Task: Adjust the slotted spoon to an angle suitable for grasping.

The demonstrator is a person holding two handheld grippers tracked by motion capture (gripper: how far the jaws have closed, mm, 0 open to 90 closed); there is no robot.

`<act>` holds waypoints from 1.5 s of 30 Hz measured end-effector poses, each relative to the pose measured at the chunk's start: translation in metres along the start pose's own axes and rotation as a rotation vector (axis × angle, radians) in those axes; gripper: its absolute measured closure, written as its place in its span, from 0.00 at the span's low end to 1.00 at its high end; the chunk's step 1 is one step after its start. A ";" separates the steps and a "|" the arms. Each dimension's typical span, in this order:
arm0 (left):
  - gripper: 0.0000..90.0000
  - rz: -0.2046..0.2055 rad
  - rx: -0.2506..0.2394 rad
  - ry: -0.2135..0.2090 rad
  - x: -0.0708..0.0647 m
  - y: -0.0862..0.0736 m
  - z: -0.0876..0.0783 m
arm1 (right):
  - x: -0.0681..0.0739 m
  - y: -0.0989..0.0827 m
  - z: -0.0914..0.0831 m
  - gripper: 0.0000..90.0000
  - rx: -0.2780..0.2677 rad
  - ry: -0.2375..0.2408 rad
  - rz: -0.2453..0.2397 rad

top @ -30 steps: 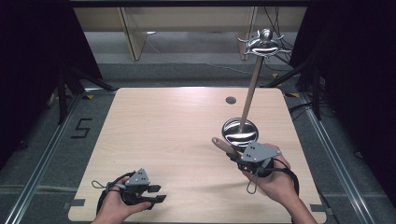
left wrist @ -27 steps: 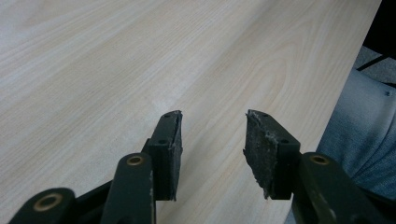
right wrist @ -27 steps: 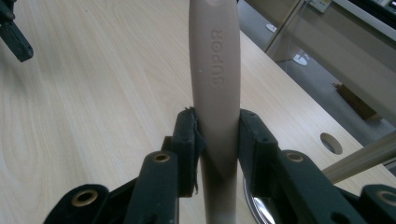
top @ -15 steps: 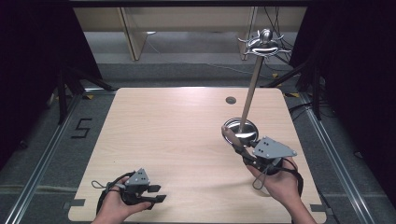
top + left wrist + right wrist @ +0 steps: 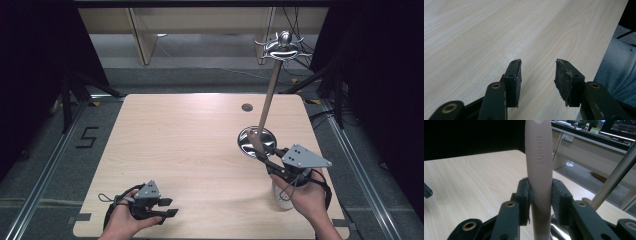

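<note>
Beige plastic is what the right gripper [image 5: 539, 192] is pinching: one handle [image 5: 539, 165] with raised letters, standing upright between the two pads, which are pressing on it from both sides. From above, this handle [image 5: 253, 142] is slanting up and away from the right gripper [image 5: 272, 165] toward the round metal base [image 5: 257, 141] of one stand [image 5: 270, 95], and its tip is lying over that base. What kind of tool it is, I cannot tell.

One stand is standing on the table [image 5: 190, 150], at the right half. It is having one thin pole and one metal head with hooks [image 5: 281, 46] at the top. No tool is hanging on the hooks.

One white cup [image 5: 281, 197] is sitting near the right front edge, partly behind the right hand [image 5: 305, 200]. What is inside it I cannot see.

One dark round hole [image 5: 247, 107] is showing in the table near the far edge.

Left gripper [image 5: 167, 207] is resting low over the front left part of the table, in the left hand [image 5: 125, 222]. Its two jaws are standing apart, with only bare wood between the pads [image 5: 514, 75].

Two grippers, two hands, one handle, one stand, one cup.
</note>
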State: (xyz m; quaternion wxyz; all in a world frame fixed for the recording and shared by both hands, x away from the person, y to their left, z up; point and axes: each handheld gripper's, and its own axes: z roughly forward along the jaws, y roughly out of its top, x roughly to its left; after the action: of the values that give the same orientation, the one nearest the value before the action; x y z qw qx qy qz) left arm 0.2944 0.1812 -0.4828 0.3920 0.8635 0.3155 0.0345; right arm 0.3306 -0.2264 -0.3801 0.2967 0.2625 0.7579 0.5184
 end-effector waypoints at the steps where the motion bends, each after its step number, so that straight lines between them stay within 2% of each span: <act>1: 0.62 0.000 0.000 -0.001 0.000 0.000 0.000 | -0.001 0.000 -0.001 0.79 -0.002 -0.005 -0.013; 3: 0.62 0.000 0.001 -0.002 0.000 0.000 0.000 | -0.002 0.001 -0.001 0.79 -0.009 -0.004 -0.012; 4: 0.62 0.001 0.000 -0.001 0.000 0.000 0.000 | -0.001 0.001 -0.002 0.79 -0.007 0.002 0.018; 5: 0.62 -0.004 -0.004 -0.005 0.000 0.000 0.000 | -0.001 0.001 -0.003 0.79 -0.014 0.001 0.027; 8: 0.62 -0.003 -0.004 -0.005 0.000 0.000 0.000 | -0.002 0.003 -0.005 0.79 -0.019 -0.010 0.011; 13: 0.62 -0.003 -0.002 -0.005 0.000 0.000 0.000 | -0.003 0.006 -0.007 0.79 -0.059 -0.020 0.035; 14: 0.62 -0.003 -0.002 -0.005 0.000 0.000 0.000 | -0.005 0.006 -0.008 0.79 -0.070 -0.026 0.023; 15: 0.62 -0.005 -0.004 -0.006 0.000 0.000 0.001 | -0.004 0.006 -0.008 0.79 -0.072 -0.021 0.037; 17: 0.62 -0.003 -0.001 -0.005 0.000 0.000 0.001 | -0.005 0.007 -0.008 0.79 -0.079 -0.024 0.032; 24: 0.62 -0.012 -0.008 -0.007 0.000 0.000 0.001 | -0.009 0.011 -0.013 0.79 -0.112 -0.038 0.059; 26: 0.62 0.004 0.008 0.002 0.001 0.000 0.001 | -0.010 0.012 -0.014 0.79 -0.117 -0.040 0.064; 28: 0.62 -0.003 0.004 -0.003 0.001 0.000 0.001 | -0.011 0.013 -0.015 0.79 -0.128 -0.039 0.068; 30: 0.62 -0.028 -0.002 -0.006 0.000 -0.001 0.002 | -0.011 0.015 -0.016 0.79 -0.133 -0.036 0.079; 32: 0.62 -0.016 0.000 -0.002 0.001 -0.001 0.001 | -0.013 0.016 -0.015 0.79 -0.157 -0.042 0.063; 33: 0.62 -0.012 -0.005 -0.005 0.001 -0.001 0.001 | -0.011 0.017 -0.017 0.79 -0.155 -0.042 0.082; 38: 0.62 -0.016 -0.004 -0.005 0.002 0.000 0.002 | -0.010 0.022 -0.018 0.79 -0.181 -0.042 0.099; 39: 0.62 -0.016 -0.002 -0.011 0.003 0.001 0.003 | -0.009 0.025 -0.018 0.79 -0.189 -0.030 0.125; 40: 0.61 -0.014 -0.002 -0.012 0.003 0.001 0.003 | -0.012 0.027 -0.018 0.79 -0.206 -0.047 0.096; 41: 0.62 -0.014 -0.002 -0.012 0.003 0.001 0.003 | -0.011 0.028 -0.018 0.79 -0.206 -0.035 0.112; 43: 0.62 -0.021 -0.010 -0.013 0.003 0.001 0.003 | -0.012 0.030 -0.018 0.79 -0.212 -0.048 0.103; 44: 0.62 -0.041 -0.008 -0.016 0.002 0.001 0.003 | -0.013 0.031 -0.018 0.79 -0.222 -0.055 0.101; 45: 0.62 -0.033 -0.010 -0.010 0.003 0.001 0.002 | -0.013 0.034 -0.018 0.79 -0.222 -0.057 0.106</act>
State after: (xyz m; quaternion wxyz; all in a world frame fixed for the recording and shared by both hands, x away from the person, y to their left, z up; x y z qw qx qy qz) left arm 0.2977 0.1808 -0.4845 0.3985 0.8563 0.3276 0.0253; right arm 0.3295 -0.2362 -0.3407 0.3175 0.2822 0.6722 0.6064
